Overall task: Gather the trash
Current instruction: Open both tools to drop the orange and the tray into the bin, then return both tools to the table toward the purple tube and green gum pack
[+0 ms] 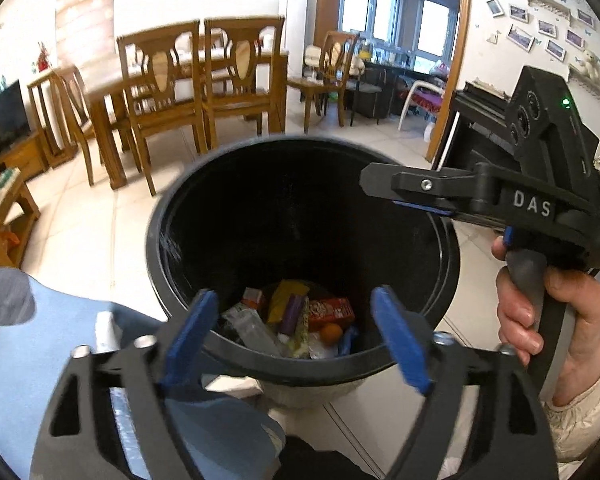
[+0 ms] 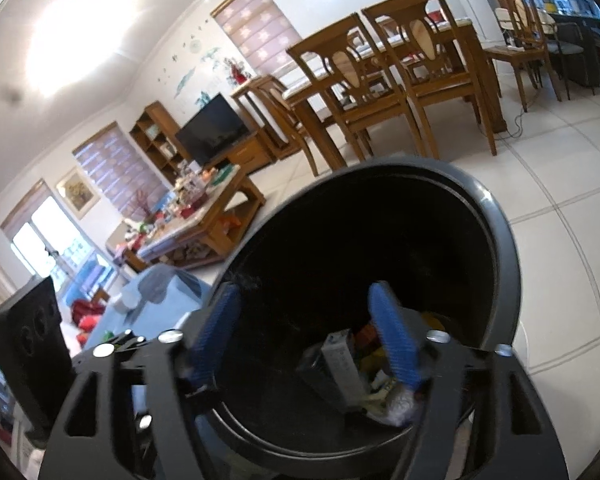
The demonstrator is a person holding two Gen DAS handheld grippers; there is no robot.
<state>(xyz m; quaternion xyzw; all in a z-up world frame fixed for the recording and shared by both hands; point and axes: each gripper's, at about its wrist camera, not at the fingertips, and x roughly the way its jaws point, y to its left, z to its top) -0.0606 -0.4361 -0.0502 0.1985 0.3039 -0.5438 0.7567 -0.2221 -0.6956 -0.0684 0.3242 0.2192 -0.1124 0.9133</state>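
Black trash bin (image 1: 172,236) on tiled floor (image 1: 92,220), mouth open below both grippers. Left gripper (image 1: 296,336) over near rim, jaws released, nothing between them. Right gripper (image 2: 308,340) likewise released and empty. Collected trash (image 1: 300,320) at bin bottom, well beneath both jaws.

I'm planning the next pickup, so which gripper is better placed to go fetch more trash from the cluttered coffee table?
Probably the left. Both the left gripper and the right gripper stand open and empty over the black bin, but the coffee table lies off to the left, on the left gripper's side.
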